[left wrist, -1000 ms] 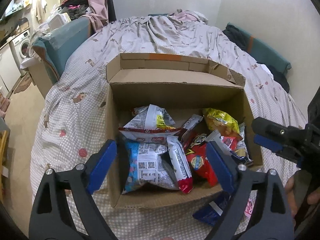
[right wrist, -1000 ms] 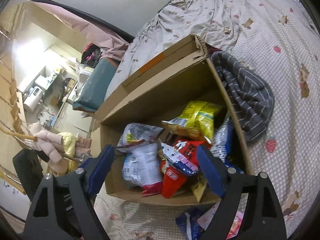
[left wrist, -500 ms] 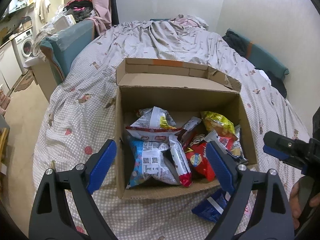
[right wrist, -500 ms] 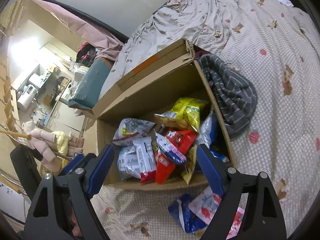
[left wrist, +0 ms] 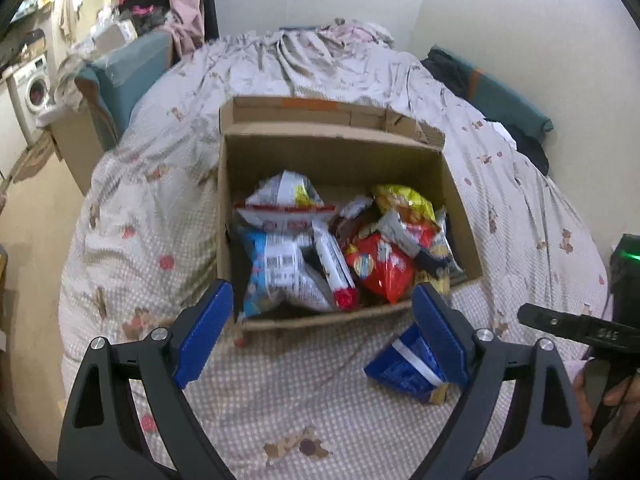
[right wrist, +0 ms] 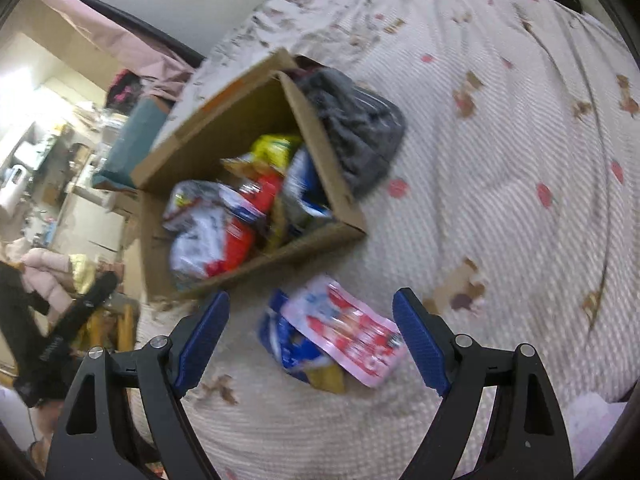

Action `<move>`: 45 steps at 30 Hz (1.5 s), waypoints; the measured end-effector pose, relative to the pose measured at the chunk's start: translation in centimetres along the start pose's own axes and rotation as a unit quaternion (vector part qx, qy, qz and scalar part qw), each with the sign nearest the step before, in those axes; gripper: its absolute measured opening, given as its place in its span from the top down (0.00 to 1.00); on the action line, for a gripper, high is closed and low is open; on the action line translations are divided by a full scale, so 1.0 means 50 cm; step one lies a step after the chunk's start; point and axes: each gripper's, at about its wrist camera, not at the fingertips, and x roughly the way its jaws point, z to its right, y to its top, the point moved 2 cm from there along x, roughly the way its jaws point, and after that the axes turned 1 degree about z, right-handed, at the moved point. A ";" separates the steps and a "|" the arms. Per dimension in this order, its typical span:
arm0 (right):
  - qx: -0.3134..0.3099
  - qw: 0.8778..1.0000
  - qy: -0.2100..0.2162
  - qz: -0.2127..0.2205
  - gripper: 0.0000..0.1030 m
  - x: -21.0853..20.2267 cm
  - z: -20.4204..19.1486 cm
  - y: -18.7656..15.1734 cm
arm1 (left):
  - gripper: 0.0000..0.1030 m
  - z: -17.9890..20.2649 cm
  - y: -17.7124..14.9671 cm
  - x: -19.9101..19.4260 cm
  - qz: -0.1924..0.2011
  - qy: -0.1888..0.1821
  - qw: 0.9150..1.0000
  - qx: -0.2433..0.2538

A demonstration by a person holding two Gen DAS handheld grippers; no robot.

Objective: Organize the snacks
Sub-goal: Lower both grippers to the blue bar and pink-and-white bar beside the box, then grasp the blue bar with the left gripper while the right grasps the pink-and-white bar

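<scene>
Both grippers have drawn back from the open brown cardboard box (left wrist: 456, 196) since a second ago, so that it sits farther up each view, and two packets on the bed now lie between the right pads. On the left gripper (left wrist: 322, 330), the jaws have just been opening a little more; they stand wide with nothing between them, over the beige dotted bedspread (left wrist: 280, 392) just short of the box's near wall. A flat blue snack packet (left wrist: 404, 364) lies on the cover beside its right pad, partly hidden by it. Over on the right gripper (right wrist: 311, 338), the jaws are wide apart and touch nothing, hovering above a pink-and-white snack packet (right wrist: 352, 332) that overlaps the blue one (right wrist: 288, 344). Inside the box lie mixed snack bags (left wrist: 340, 248), red, yellow, white and blue. A grey striped cloth (right wrist: 356, 124) lies against its far right side.
</scene>
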 end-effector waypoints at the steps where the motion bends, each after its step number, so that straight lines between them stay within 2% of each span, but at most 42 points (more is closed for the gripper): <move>1: -0.003 1.000 -0.006 -0.007 0.16 0.005 0.003 -0.005 | 0.09 -0.003 -0.007 0.002 -0.007 -0.001 1.000 -0.003; 7: 0.010 0.997 -0.024 -0.077 0.16 0.067 0.022 -0.031 | 0.07 -0.014 -0.062 0.021 -0.055 0.005 0.998 -0.034; 9: -0.012 0.994 -0.056 -0.097 0.16 0.098 0.013 -0.035 | 0.07 -0.013 -0.079 0.022 -0.063 0.009 0.997 -0.034; 11: -0.062 0.987 -0.079 -0.123 0.17 0.131 -0.009 -0.039 | 0.07 -0.015 -0.094 0.026 -0.074 0.013 0.996 -0.038; 14: -0.095 0.981 -0.103 -0.137 0.19 0.160 -0.024 -0.043 | 0.07 -0.021 -0.108 0.036 -0.092 0.010 0.994 -0.051; 16: -0.118 0.974 -0.135 -0.140 0.19 0.173 -0.024 -0.046 | 0.07 -0.026 -0.116 0.043 -0.100 0.013 0.993 -0.057; 19: -0.131 0.970 -0.135 -0.154 0.19 0.197 -0.027 -0.045 | 0.07 -0.030 -0.122 0.054 -0.106 0.017 0.992 -0.062; 22: -0.151 0.966 -0.149 -0.147 0.19 0.228 -0.031 -0.033 | 0.07 -0.025 -0.121 0.061 -0.110 0.013 0.992 -0.066; 26: -0.169 0.960 -0.150 -0.164 0.19 0.255 -0.036 -0.046 | 0.07 -0.018 -0.118 0.061 -0.105 0.016 0.993 -0.054; 30: -0.205 0.950 -0.148 -0.185 0.34 0.275 -0.060 -0.069 | 0.07 -0.019 -0.117 0.063 -0.109 0.015 0.992 -0.062; 33: -0.243 0.939 -0.167 -0.174 0.35 0.278 -0.074 -0.082 | 0.07 -0.019 -0.117 0.063 -0.109 0.015 0.992 -0.061; 35: -0.249 0.938 -0.172 -0.170 0.35 0.277 -0.081 -0.086 | 0.07 -0.020 -0.118 0.062 -0.108 0.016 0.992 -0.058; 36: -0.248 0.939 -0.167 -0.168 0.42 0.276 -0.089 -0.090 | 0.07 -0.020 -0.118 0.062 -0.108 0.017 0.992 -0.058; 38: -0.241 0.946 -0.155 -0.153 0.47 0.264 -0.105 -0.089 | 0.07 -0.024 -0.118 0.061 -0.108 0.017 0.992 -0.060; 39: -0.235 0.949 -0.144 -0.151 0.56 0.256 -0.106 -0.085 | 0.07 -0.025 -0.117 0.060 -0.107 0.017 0.992 -0.062; 40: -0.224 0.953 -0.133 -0.152 0.74 0.251 -0.104 -0.082 | 0.07 -0.027 -0.116 0.060 -0.106 0.017 0.992 -0.064; 43: -0.196 0.962 -0.117 -0.148 0.87 0.233 -0.096 -0.076 | 0.07 -0.031 -0.114 0.059 -0.105 0.017 0.992 -0.068; 45: -0.185 0.967 -0.094 -0.145 0.89 0.220 -0.099 -0.079 | 0.07 -0.031 -0.115 0.060 -0.106 0.016 0.992 -0.070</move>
